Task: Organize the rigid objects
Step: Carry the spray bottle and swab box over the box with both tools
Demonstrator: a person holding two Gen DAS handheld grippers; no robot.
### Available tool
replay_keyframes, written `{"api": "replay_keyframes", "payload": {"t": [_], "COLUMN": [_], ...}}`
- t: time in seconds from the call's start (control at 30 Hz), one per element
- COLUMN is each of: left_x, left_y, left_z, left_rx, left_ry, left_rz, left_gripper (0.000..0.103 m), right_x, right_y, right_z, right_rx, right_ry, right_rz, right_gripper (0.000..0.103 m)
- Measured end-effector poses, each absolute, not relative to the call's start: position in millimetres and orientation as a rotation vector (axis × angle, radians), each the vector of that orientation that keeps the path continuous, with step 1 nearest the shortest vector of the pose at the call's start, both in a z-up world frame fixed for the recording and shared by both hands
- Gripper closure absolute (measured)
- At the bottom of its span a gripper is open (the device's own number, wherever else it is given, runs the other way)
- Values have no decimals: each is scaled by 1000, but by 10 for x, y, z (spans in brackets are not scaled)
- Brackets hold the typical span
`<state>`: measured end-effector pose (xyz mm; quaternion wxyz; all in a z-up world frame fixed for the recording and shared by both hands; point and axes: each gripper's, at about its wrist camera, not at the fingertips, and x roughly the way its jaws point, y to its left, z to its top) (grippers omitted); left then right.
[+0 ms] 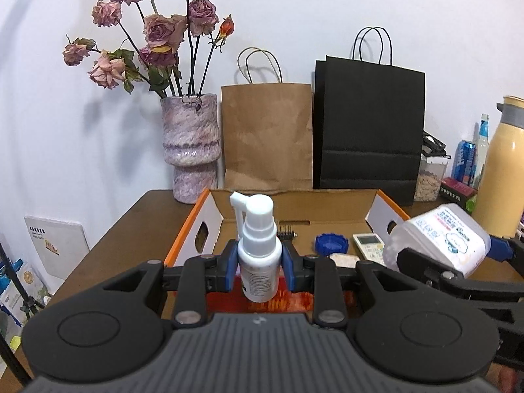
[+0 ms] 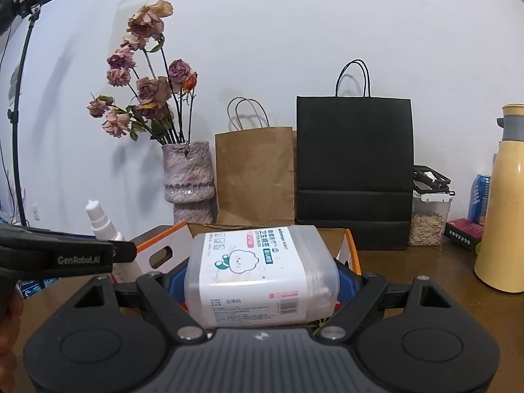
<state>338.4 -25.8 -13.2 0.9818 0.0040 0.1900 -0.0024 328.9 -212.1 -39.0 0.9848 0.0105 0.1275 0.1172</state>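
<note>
My left gripper (image 1: 259, 263) is clamped on an upright white spray bottle (image 1: 258, 249) over the open cardboard box (image 1: 294, 209). Right gripper (image 2: 262, 281) pinches a tilted cotton-swab tub (image 2: 262, 271) w/ both fingers, above the box's right end.

Ahead of our tongs the brown counter (image 1: 108, 245) carries an open cardboard box (image 1: 209, 226), vase (image 1: 191, 145), two paper bags (image 1: 267, 137) and a yellow flask (image 1: 502, 170).

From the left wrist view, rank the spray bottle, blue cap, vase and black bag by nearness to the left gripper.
1. Spray bottle, clamped in the left gripper.
2. Blue cap, inside the box, right.
3. Vase, behind the box, left.
4. Black bag, against the wall, right.
</note>
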Motion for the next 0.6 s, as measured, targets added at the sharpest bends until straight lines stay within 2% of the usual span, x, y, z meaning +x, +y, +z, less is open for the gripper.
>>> {"api": "replay_keyframes", "payload": {"t": [0.6], "left_x": [4086], "left_y": [-235], "left_z": [-61], "left_rx": [-56], "left_ry": [360], "left_rz": [20], "left_gripper": [75], "right_x": [4027], "right_y": [-2049], "right_z": [-422], "right_rx": [41], "right_ry": [245], "right_rz": [231], "right_gripper": [20]}}
